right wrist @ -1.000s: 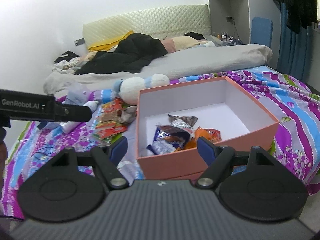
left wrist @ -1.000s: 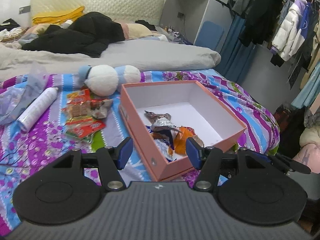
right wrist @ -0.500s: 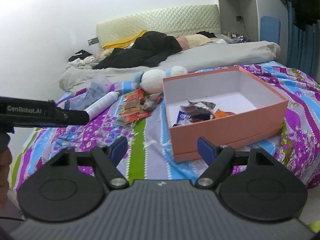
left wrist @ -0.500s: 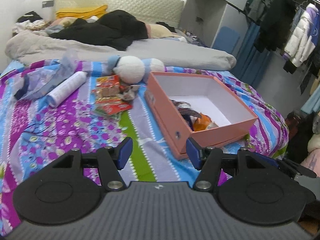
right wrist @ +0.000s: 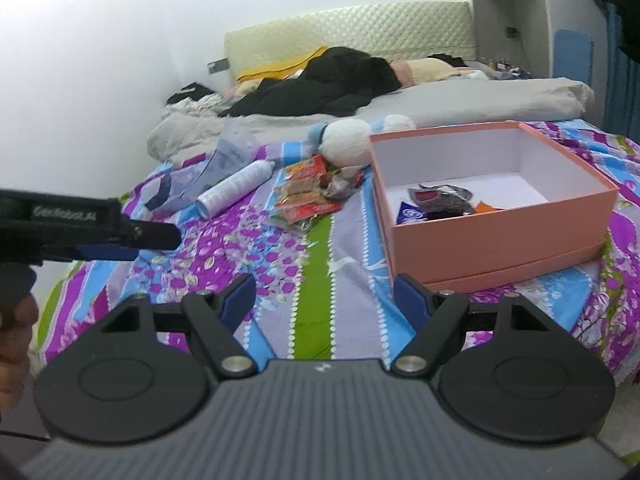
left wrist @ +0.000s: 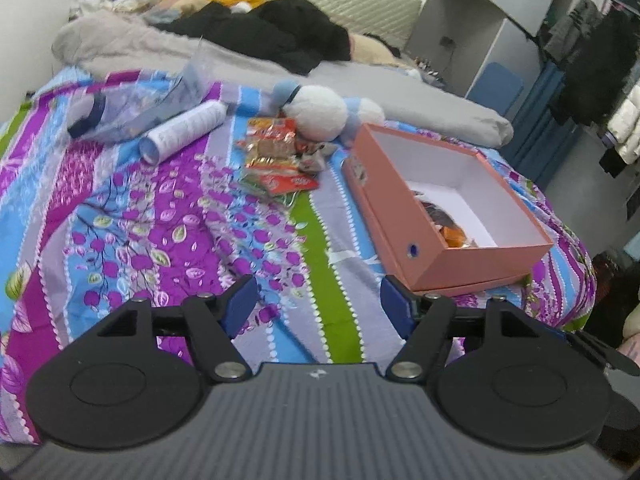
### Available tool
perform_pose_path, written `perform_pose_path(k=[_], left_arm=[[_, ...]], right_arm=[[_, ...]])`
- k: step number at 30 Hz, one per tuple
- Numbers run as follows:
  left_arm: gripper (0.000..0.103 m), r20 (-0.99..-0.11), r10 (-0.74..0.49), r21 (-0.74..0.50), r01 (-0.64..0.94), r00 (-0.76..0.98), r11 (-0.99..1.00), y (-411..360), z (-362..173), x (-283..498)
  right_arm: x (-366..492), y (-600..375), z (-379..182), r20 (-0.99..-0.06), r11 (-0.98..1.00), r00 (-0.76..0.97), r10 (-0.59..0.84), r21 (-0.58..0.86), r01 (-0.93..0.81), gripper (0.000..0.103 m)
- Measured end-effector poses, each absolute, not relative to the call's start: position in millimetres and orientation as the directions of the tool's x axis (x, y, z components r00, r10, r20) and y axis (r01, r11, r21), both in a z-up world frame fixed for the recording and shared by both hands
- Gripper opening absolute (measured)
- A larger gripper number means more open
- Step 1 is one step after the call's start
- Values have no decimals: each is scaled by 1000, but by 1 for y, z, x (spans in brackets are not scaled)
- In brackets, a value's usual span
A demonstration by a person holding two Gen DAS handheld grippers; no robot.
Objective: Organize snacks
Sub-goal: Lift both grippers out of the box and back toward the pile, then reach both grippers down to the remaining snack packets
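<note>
A salmon-pink box [left wrist: 416,216] [right wrist: 496,236] lies open on the patterned bedspread, with a few snack packets [right wrist: 436,200] [left wrist: 448,228] inside at its near left corner. A loose pile of red and orange snack packets [left wrist: 276,160] [right wrist: 308,196] sits on the bed left of the box. My left gripper [left wrist: 320,308] hovers over the bedspread well short of the pile, jaws opening, nothing between them. My right gripper [right wrist: 324,296] is open and empty, near the box's front left corner. The left gripper's body [right wrist: 80,224] shows at the left edge of the right wrist view.
A white spray can [left wrist: 184,130] [right wrist: 236,188] and a clear plastic bag [left wrist: 132,108] lie left of the snacks. A white and blue plush toy [left wrist: 320,112] [right wrist: 348,140] rests behind the pile. Grey duvet and black clothing cover the far bed. Hanging clothes [left wrist: 600,60] fill the right.
Both grippers have pulled back from the box toward the foot of the bed, and the left one has swung left, away from the box. The left jaws have widened slightly. Box and snacks have not moved.
</note>
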State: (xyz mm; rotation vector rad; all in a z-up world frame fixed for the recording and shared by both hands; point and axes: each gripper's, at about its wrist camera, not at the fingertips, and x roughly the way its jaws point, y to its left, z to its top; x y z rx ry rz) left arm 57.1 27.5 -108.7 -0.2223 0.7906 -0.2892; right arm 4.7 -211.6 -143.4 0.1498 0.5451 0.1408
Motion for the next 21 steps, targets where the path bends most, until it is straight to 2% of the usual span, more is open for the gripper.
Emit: perform_pose_path(k=[7, 8, 17, 20, 21], left_arm=[[73, -667, -346, -337, 147, 660, 930, 38, -140, 108], [73, -668, -347, -343, 142, 658, 929, 40, -144, 117], [72, -655, -388, -434, 97, 648, 896, 60, -195, 218], [72, -631, -410, -474, 91, 659, 876, 65, -212, 254], [72, -624, -415, -484, 90, 662, 871, 66, -218, 265]], right_arm=[[38, -190, -161, -519, 981, 833, 192, 125, -149, 77], [45, -187, -164, -515, 981, 835, 191, 120, -150, 74], [126, -168, -197, -508, 991, 852, 127, 106, -85, 69], [155, -166, -207, -496, 992, 863, 101, 116, -49, 59], [164, -166, -210, -488, 992, 868, 94, 121, -39, 59]])
